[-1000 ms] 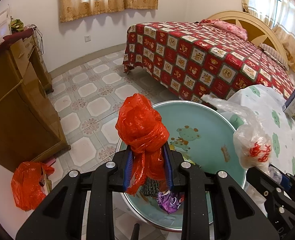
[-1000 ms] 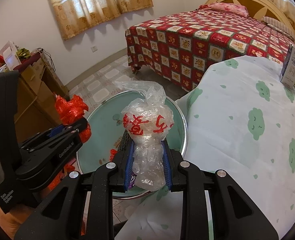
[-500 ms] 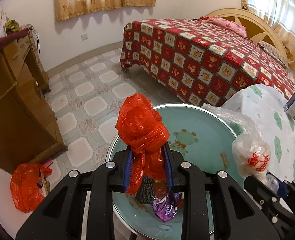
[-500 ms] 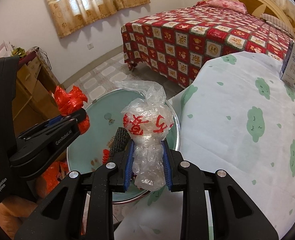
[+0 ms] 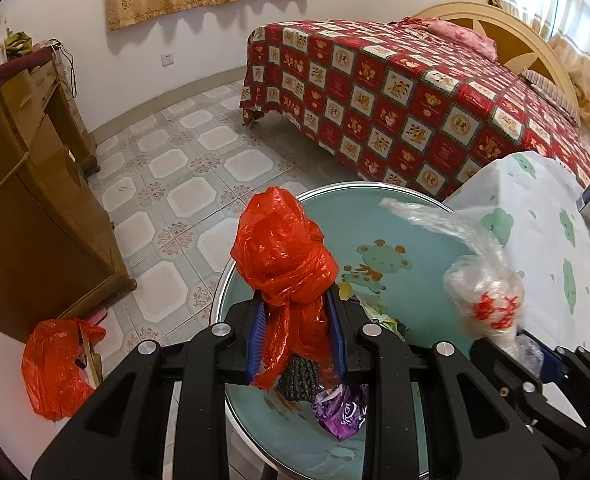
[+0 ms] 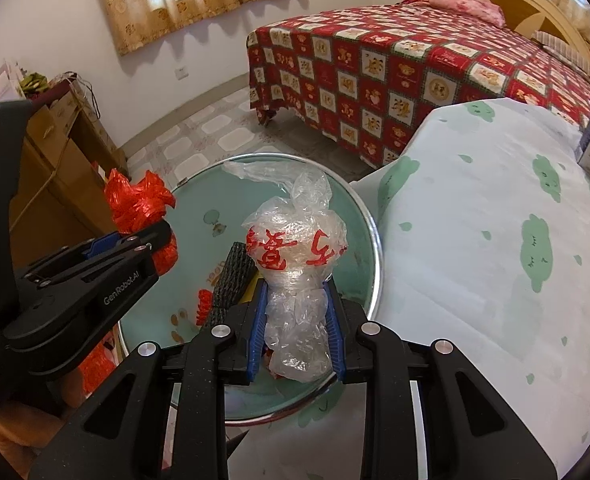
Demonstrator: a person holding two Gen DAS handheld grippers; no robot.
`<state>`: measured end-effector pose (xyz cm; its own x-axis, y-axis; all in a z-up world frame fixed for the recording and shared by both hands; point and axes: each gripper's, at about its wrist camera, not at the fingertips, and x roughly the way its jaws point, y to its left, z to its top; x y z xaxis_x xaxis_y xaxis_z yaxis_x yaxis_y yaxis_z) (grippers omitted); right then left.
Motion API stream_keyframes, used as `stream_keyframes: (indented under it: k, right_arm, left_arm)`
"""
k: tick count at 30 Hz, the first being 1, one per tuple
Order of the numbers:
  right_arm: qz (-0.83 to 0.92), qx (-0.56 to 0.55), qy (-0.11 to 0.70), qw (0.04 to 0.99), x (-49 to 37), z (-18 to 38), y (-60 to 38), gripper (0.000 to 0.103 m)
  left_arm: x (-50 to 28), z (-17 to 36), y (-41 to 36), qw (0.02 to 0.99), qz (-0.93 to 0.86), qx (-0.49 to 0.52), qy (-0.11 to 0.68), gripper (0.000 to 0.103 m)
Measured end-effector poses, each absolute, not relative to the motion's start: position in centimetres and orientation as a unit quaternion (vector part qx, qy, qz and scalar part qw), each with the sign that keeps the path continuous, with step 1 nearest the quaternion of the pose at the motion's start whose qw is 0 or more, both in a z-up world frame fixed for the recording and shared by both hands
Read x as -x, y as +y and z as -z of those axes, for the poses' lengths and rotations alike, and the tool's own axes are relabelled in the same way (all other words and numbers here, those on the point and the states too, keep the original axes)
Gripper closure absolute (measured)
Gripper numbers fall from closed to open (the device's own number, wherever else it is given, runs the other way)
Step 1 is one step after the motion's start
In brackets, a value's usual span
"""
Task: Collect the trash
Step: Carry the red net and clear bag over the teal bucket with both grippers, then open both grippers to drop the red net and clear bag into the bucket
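Trash here is two bagged wads, both held in the air over the round basin point(image 5: 415, 216): a crumpled red plastic bag point(image 5: 285, 260) pinched between the blue pads of the left gripper point(image 5: 295, 336), and a clear plastic bag with red lettering point(image 6: 297, 248) pinched the same way by the right gripper point(image 6: 295, 332). Both sets of jaws are pressed in on thin film, most of each wad bulging above the pads, loose tails hanging below. More trash already lies in the basin: a dark ribbed piece point(image 6: 233, 276), a purple wrapper point(image 5: 341, 410), some yellow scraps, small red bits. Likely step is dropping both bags in. Risks: film is slippery and springy, so a wad could slide out early or cling to a pad after release and get dragged back out. Clear bag hangs near the basin's rim on the side of the green-patterned cloth point(image 6: 495, 240), so a release from there may land on the rim or the cloth rather than inside. Grippers are close side by side, so they may bump, or one bag's tail snags the other's fingers. Light bags can drift and miss, landing on the tiled floor point(image 5: 183, 168). Another red bag point(image 5: 55, 368) sits on the floor by the wooden cabinet point(image 5: 27, 216), well apart, not yet collected.
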<state>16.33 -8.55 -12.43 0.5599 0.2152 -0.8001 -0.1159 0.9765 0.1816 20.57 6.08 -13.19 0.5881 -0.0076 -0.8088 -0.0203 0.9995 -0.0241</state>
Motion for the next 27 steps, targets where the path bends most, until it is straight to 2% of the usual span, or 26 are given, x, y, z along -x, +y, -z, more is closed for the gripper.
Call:
stream_keyframes:
  k: [27]
  right_arm:
    - [-0.099, -0.049, 0.478, 0.871, -17.3, 13.9, -8.0, 0.075]
  left_arm:
    - [-20.8, 13.9, 5.8, 0.886, 0.004, 0.016, 0.464, 0.076]
